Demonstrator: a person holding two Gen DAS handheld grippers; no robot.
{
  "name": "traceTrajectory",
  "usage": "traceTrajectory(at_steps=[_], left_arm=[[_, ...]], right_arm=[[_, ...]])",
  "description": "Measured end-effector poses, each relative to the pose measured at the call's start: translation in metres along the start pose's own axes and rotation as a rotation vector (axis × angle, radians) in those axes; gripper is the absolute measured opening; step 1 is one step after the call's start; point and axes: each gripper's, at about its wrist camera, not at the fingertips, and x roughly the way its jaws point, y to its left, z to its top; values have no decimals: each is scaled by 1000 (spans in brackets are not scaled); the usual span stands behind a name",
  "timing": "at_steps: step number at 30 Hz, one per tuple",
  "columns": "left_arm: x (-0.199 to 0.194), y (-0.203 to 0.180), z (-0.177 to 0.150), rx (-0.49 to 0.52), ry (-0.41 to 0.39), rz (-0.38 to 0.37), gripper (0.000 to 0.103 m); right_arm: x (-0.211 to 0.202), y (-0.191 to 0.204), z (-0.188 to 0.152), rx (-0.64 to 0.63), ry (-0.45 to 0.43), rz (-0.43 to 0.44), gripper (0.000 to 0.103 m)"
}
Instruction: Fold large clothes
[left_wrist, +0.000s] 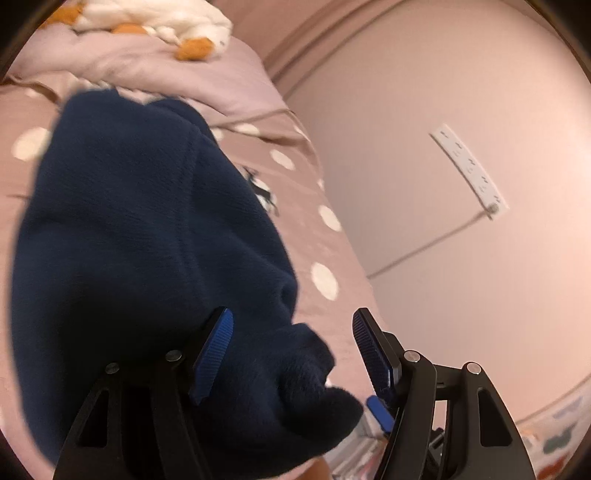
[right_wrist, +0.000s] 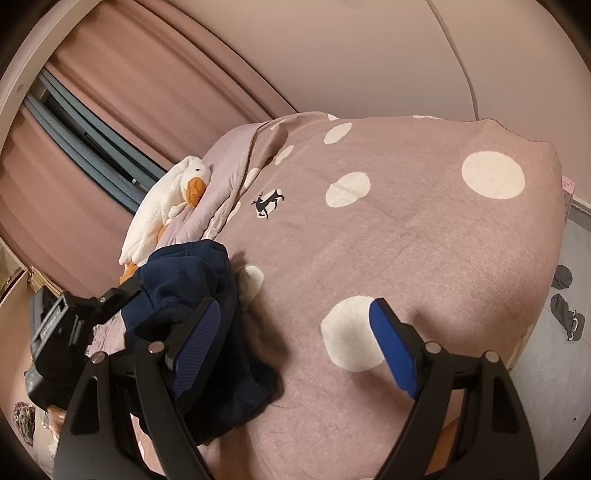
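A dark navy fleece garment (left_wrist: 147, 240) lies bunched on the pink dotted bedspread (left_wrist: 325, 229). In the left wrist view my left gripper (left_wrist: 291, 332) is open, and a fold of the garment lies between its blue pads without being pinched. In the right wrist view the same garment (right_wrist: 192, 295) sits crumpled at the bed's left side, with the left gripper's body (right_wrist: 74, 314) beside it. My right gripper (right_wrist: 295, 321) is open and empty above the bedspread (right_wrist: 406, 240), its left finger next to the garment.
A white plush duck (right_wrist: 170, 199) lies on a lilac quilt (right_wrist: 225, 166) at the head of the bed. Pink curtains (right_wrist: 129, 92) hang behind. A wall power strip (left_wrist: 469, 170) with a cable is at the right. Dark items (right_wrist: 565, 310) lie on the grey floor.
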Motion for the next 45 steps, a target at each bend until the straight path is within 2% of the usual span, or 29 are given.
traceTrajectory(at_steps=[5, 7, 10, 14, 18, 22, 28, 30, 32, 34, 36, 38, 40, 42, 45], left_arm=[[-40, -15, 7, 102, -140, 316, 72], [-57, -8, 9, 101, -185, 363, 73], [-75, 19, 15, 47, -226, 385, 80], [-84, 68, 18, -53, -260, 560, 80], [-81, 95, 13, -66, -247, 664, 80], [-76, 107, 13, -77, -229, 657, 80], [-49, 103, 22, -17, -214, 622, 80], [-33, 101, 24, -7, -190, 601, 80], [-24, 98, 23, -4, -221, 605, 80], [-19, 96, 23, -6, -227, 547, 80], [-15, 95, 26, -22, -208, 488, 80], [-9, 94, 28, -16, -192, 423, 80], [3, 96, 30, -18, -162, 355, 82], [22, 98, 32, -15, -103, 324, 91], [31, 93, 31, 16, -96, 324, 93]], right_arm=[[2, 11, -4, -27, 10, 5, 84], [6, 17, -6, -35, 18, 12, 84], [12, 29, -10, -55, 38, 28, 84], [17, 52, -17, -110, 52, 49, 84], [18, 78, -19, -167, 41, 68, 84], [15, 110, -10, -228, 5, 132, 84], [18, 169, 8, -337, -54, 222, 85], [34, 184, 12, -358, -46, 235, 86], [62, 193, 17, -361, -13, 221, 86], [96, 195, 19, -365, 39, 175, 82], [123, 188, 17, -364, 76, 107, 74], [149, 167, 14, -374, 85, -75, 70], [165, 142, 12, -360, 82, -190, 71], [179, 107, 11, -306, 112, -201, 71], [181, 67, 14, -188, 109, -120, 73]])
